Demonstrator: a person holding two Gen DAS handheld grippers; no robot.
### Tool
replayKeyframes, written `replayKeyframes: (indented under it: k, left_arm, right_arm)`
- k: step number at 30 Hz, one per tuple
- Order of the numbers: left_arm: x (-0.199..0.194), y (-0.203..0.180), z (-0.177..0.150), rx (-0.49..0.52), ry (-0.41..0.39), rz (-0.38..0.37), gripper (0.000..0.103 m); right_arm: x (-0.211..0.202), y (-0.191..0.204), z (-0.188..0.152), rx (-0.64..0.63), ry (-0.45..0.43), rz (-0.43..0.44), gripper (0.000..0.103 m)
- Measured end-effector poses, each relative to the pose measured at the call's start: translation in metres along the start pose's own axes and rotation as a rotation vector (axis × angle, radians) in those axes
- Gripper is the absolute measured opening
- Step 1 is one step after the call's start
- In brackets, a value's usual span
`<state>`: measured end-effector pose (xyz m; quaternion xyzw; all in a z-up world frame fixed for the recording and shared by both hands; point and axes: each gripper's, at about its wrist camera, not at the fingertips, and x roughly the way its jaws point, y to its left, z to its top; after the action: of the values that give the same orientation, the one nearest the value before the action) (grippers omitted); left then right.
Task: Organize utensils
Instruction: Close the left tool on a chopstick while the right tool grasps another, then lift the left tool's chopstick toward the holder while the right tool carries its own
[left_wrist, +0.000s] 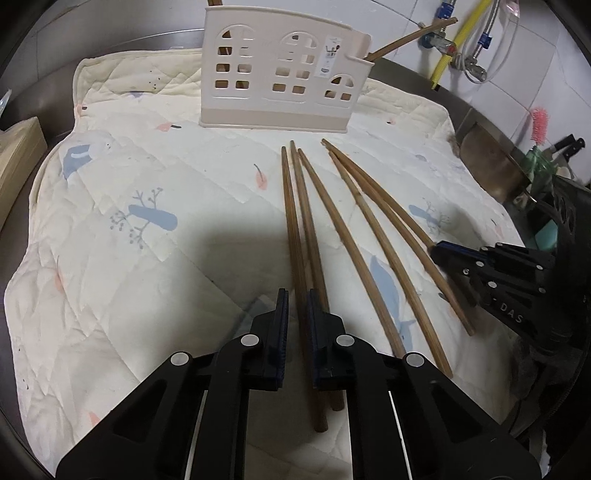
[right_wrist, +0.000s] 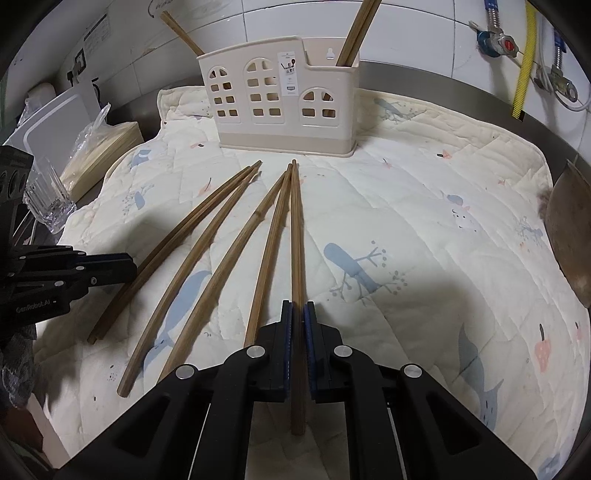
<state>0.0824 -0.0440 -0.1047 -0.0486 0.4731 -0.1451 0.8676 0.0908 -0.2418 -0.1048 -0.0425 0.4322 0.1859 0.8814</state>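
Left wrist view: the cream holder (left_wrist: 280, 74) holds leaning chopsticks (left_wrist: 410, 38); five loose chopsticks (left_wrist: 334, 221) lie on the quilted mat (left_wrist: 129, 184), tips toward it. The left gripper (left_wrist: 297, 314) brackets the leftmost, jaws narrow.

Right wrist view: the right gripper (right_wrist: 298, 325) clamps the rightmost chopstick (right_wrist: 296, 236), lengthwise toward the holder (right_wrist: 280, 103).

so counting it all up: 5 chopsticks (right_wrist: 207, 258) lying loose on 1 quilted mat (right_wrist: 424, 221), 1 beige holder (right_wrist: 280, 103) with 3 more chopsticks (right_wrist: 354, 33) poking out of it, 2 grippers, a left (left_wrist: 295, 314) and a right (right_wrist: 298, 325), and 1 drinking glass (right_wrist: 48, 199) off to the side.
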Motion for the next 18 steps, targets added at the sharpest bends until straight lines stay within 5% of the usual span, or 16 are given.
replayKeyframes:
  k: [18]
  left_arm:
    - [0.009,-0.009,0.005,0.001,-0.003,0.026,0.006]
  right_arm:
    - [-0.001,-0.001,0.0,0.0,-0.006,-0.008,0.007]
